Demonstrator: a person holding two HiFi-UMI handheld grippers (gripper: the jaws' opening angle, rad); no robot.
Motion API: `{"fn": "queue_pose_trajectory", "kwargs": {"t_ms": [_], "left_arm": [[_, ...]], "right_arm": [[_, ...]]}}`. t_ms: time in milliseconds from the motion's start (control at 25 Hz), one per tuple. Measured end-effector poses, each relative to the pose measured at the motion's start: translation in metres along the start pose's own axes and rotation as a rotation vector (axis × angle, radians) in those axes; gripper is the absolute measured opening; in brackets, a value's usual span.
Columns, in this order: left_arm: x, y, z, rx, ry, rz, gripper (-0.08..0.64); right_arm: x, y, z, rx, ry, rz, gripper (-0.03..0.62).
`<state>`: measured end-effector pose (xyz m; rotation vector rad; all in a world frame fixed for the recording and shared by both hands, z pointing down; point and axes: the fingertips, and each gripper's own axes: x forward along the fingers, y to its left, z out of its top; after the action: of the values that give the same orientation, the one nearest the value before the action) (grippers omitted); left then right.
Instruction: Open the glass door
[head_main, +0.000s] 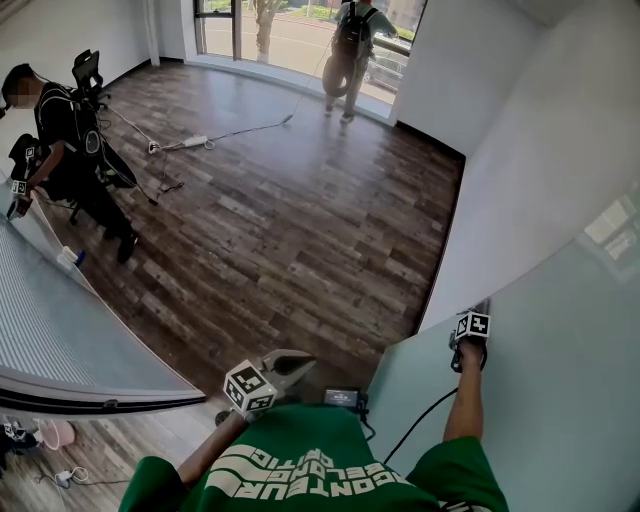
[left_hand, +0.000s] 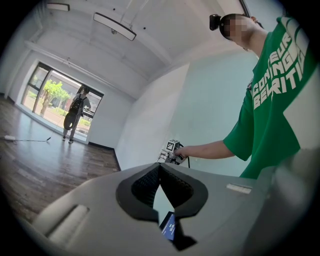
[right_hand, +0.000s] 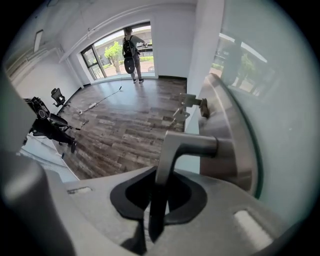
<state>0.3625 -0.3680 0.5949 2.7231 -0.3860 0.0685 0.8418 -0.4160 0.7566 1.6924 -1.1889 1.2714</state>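
Closest to me is the green T-shirt (head_main: 300, 465) of the person doing the work, with white lettering across the chest and a bare arm reaching out on each side. The left gripper (left_hand: 160, 169) is held out level in front of the body over the wood-plank floor (head_main: 300, 230). Its jaws are drawn together at the tips and there is nothing between them. The right gripper (right_hand: 161, 177) is out at the end of the other arm, tipped steeply downward against the frosted glass door (head_main: 560, 400), which fills the lower right of the head view. On that door a brushed-metal lever handle (right_hand: 175, 150) juts from a long metal plate (right_hand: 227, 135), and the lever's free end runs straight down into the right gripper's jaws, which are closed around it. Past the door's edge the bare room opens up. A second person in black (head_main: 70, 150) crouches at the left beside a ribbed glass panel (head_main: 60, 320), near an office chair (head_main: 88, 70). A third person with a backpack (head_main: 352, 50) stands at the far window (head_main: 290, 30). A power strip (head_main: 192, 142) and its cable lie on the floor between them.
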Motion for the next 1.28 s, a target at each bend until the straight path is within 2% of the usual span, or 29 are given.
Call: {"fn": "queue_pose_trajectory", "kwargs": {"t_ms": [120, 280, 400, 560, 680, 840, 1040, 1280], "left_arm": [[-0.01, 0.006, 0.001, -0.008, -0.012, 0.03, 0.015], [-0.025, 0.012, 0.005, -0.012, -0.021, 0.055, 0.014], [-0.034, 0.015, 0.007, -0.017, -0.028, 0.059, 0.014], [-0.047, 0.016, 0.005, -0.018, -0.014, 0.041, 0.015], [-0.056, 0.018, 0.012, -0.007, -0.016, 0.031, 0.015], [-0.068, 0.022, 0.016, -0.006, -0.017, 0.024, 0.015], [-0.082, 0.025, 0.016, -0.005, -0.005, 0.011, 0.015], [-0.103, 0.035, 0.021, -0.007, -0.023, 0.019, 0.015]], "right_arm": [[-0.01, -0.002, -0.001, 0.02, -0.015, -0.027, 0.046], [-0.039, -0.007, -0.001, 0.008, -0.108, -0.154, 0.074], [-0.071, -0.002, 0.001, -0.057, -0.227, -0.265, 0.094], [-0.113, 0.027, -0.012, -0.169, -0.376, -0.324, 0.087], [-0.131, 0.069, -0.018, -0.265, -0.504, -0.247, 0.0], [-0.151, 0.121, -0.037, -0.378, -0.601, -0.177, -0.008], [-0.171, 0.18, -0.067, -0.391, -0.69, -0.06, -0.008], [-0.184, 0.25, -0.093, -0.407, -0.736, 0.04, -0.008]]}}
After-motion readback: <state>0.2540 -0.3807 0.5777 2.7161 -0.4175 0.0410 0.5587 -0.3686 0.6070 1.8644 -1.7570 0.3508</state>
